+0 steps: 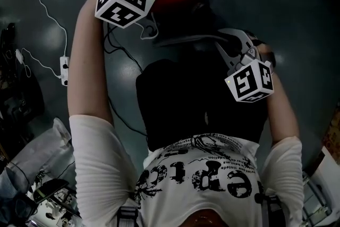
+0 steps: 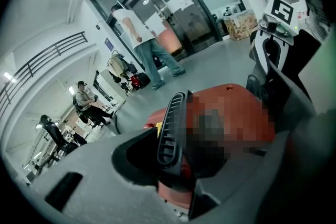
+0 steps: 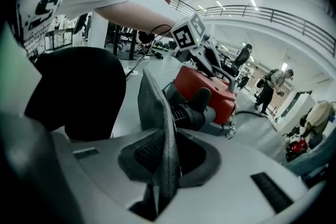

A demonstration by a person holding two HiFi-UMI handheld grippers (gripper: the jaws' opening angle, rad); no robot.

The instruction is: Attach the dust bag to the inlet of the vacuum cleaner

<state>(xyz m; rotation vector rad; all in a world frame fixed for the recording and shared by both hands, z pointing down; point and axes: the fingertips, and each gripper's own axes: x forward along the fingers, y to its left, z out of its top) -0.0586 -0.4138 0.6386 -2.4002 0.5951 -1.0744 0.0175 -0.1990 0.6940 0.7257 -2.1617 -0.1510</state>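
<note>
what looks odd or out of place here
Nothing spilled or broken. The black dust bag sits beside the red vacuum cleaner; the right tongs pinch a grey fabric edge, the left tongs grip the vacuum's black ribbed part.
</note>
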